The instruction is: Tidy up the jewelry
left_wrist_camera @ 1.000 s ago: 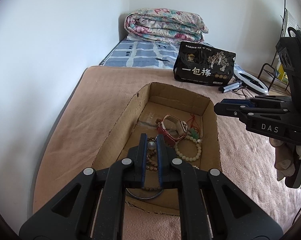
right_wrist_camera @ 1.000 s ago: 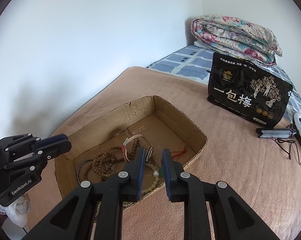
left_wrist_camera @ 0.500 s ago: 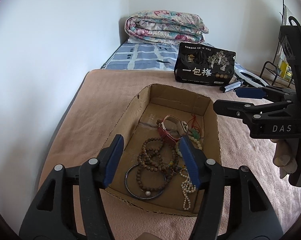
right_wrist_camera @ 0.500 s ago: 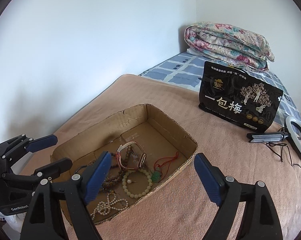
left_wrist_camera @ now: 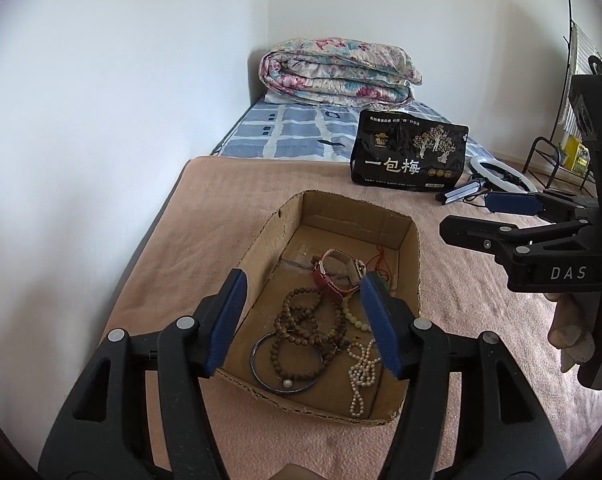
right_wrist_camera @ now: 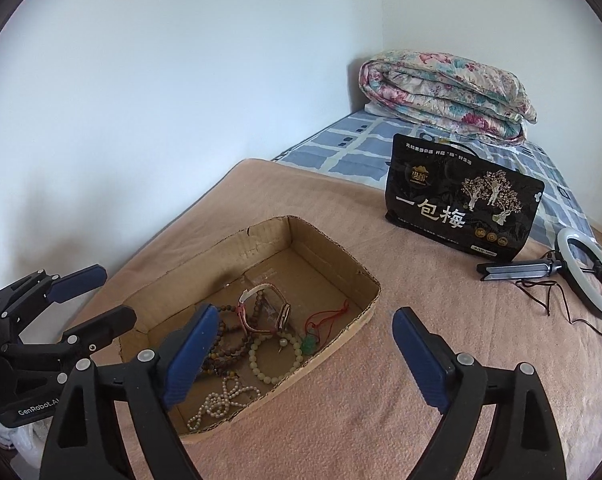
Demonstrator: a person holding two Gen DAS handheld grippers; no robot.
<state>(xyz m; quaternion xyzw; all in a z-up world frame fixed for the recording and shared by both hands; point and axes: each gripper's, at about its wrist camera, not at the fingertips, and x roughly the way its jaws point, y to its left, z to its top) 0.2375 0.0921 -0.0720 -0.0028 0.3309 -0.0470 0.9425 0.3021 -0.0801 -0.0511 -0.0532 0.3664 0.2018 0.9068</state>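
A shallow cardboard box [left_wrist_camera: 409, 248] lies on the peach blanket. In it are brown wooden bead strands [left_wrist_camera: 297, 320], a dark bangle [left_wrist_camera: 261, 376], a pearl string [left_wrist_camera: 363, 372], a red-strapped watch [left_wrist_camera: 337, 276], a pale bead bracelet [right_wrist_camera: 267, 364] and a green pendant on red cord [right_wrist_camera: 309, 346]. My left gripper [left_wrist_camera: 304, 280] hovers open above the box's near end, holding nothing. My right gripper [right_wrist_camera: 306, 314] hangs over the box's right rim, its jaws still opening wide with nothing between them. Each gripper appears at the edge of the other's view: the right gripper [left_wrist_camera: 465, 216] and the left gripper [right_wrist_camera: 117, 294].
A black snack bag [left_wrist_camera: 409, 156] stands beyond the box. A ring light [right_wrist_camera: 589, 276] with its folded tripod and cable lies to the right. A folded floral quilt [left_wrist_camera: 337, 72] sits at the bed's head. The wall runs along the left; a metal rack [left_wrist_camera: 553, 160] stands far right.
Both grippers went from shut to open and lifted back from the box. The wooden beads that sat between the left fingers now lie loose in the box.
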